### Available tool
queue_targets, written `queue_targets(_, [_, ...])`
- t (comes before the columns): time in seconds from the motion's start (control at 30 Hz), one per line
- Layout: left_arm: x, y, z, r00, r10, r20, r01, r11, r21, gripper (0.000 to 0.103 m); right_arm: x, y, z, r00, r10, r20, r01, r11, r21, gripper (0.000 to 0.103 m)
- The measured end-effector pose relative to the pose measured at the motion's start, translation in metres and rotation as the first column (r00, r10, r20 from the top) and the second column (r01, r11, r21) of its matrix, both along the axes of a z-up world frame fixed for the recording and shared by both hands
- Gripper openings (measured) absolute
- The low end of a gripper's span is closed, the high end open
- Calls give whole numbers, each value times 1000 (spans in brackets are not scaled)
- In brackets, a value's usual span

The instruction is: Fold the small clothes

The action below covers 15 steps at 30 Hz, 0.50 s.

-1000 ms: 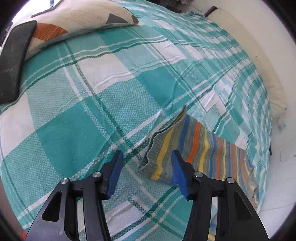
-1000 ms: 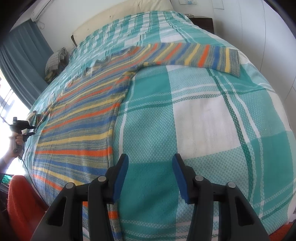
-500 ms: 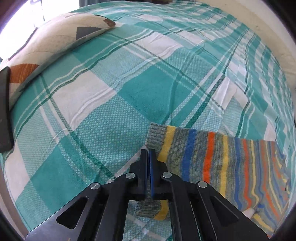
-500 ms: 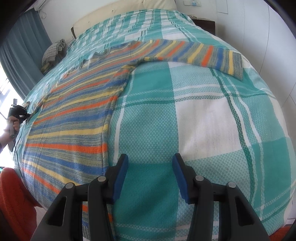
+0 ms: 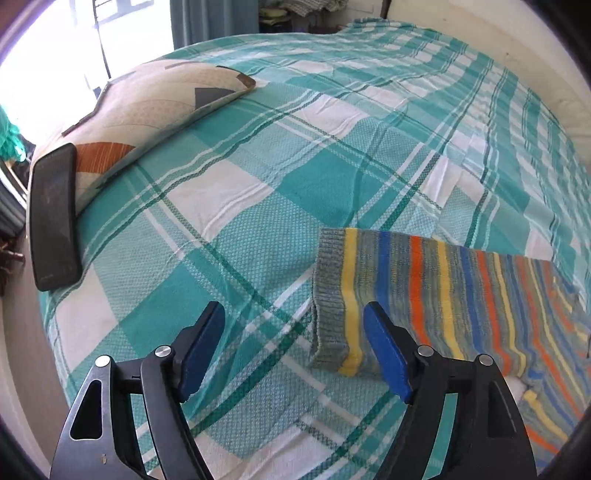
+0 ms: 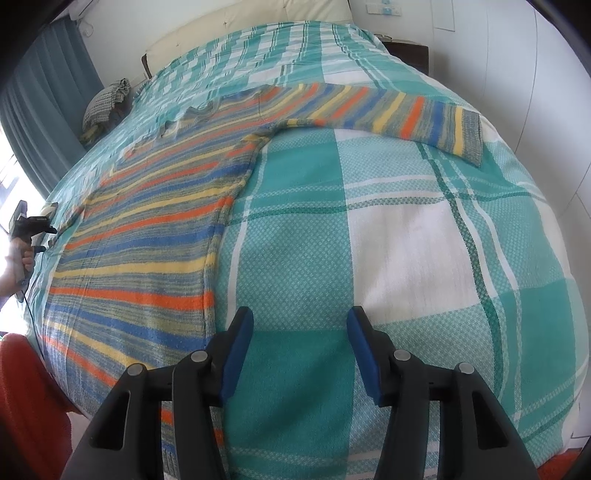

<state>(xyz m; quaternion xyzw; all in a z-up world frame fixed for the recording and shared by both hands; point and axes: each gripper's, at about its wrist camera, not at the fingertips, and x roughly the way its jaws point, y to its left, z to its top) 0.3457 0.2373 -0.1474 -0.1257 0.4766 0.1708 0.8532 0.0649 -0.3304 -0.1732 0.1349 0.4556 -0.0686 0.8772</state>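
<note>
A bed (image 6: 406,240) under a teal-and-white checked cover filled both of your views, its near edge curving away just below your grippers and its right edge running close along a white wall (image 6: 535,92). A broad stretch of bare cover lay open ahead of your right gripper (image 6: 300,345), out to the far headboard (image 6: 258,22). The striped sweater (image 6: 147,236) lay flat across the left part of the bed in the right wrist view, its hem hanging over the near edge, one sleeve (image 6: 388,107) stretched out to the right at the far side with the cuff near the bed's right edge. The other sleeve (image 5: 424,288) lay flat in front of your left gripper (image 5: 293,345), its grey cuff just above and between the blue pads. You had just been opening that gripper; its jaws stood wide and pressed on nothing. Your right gripper had also just been opening a little, its jaws parted over bare cover, just right of the sweater's side seam. To the far left in the left wrist view a patterned pillow (image 5: 147,103) sat at the bed's edge, with a dark phone (image 5: 53,218) lying beside it, both well apart from the sleeve. Grey-blue curtains (image 6: 44,110) hung at the far left by the window.
</note>
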Motion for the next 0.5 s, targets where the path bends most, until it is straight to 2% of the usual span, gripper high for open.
queue_targets(0.13, [-58, -49, 19, 982, -188, 14, 189, 982, -30, 82, -11, -8, 17, 995, -65, 73, 68, 997, -33, 70])
queue_targets(0.27, [-115, -115, 22, 926, -374, 46, 376, 924, -74, 90, -13, -9, 24, 991, -98, 87, 107, 989, -106, 72])
queue_targets(0.4, [-147, -166, -5, 886, -463, 34, 464, 879, -112, 93, -10, -9, 21, 988, -144, 62, 154, 961, -228, 73])
queue_targets(0.47, [-151, -181, -29, 875, -484, -16, 480, 871, -108, 93, -8, -14, 13, 985, -173, 25, 173, 949, -264, 78])
queue_targets(0.5, [-154, -187, -41, 870, -491, -38, 487, 870, -72, 95, -7, -17, 6, 983, -184, -5, 177, 948, -263, 81])
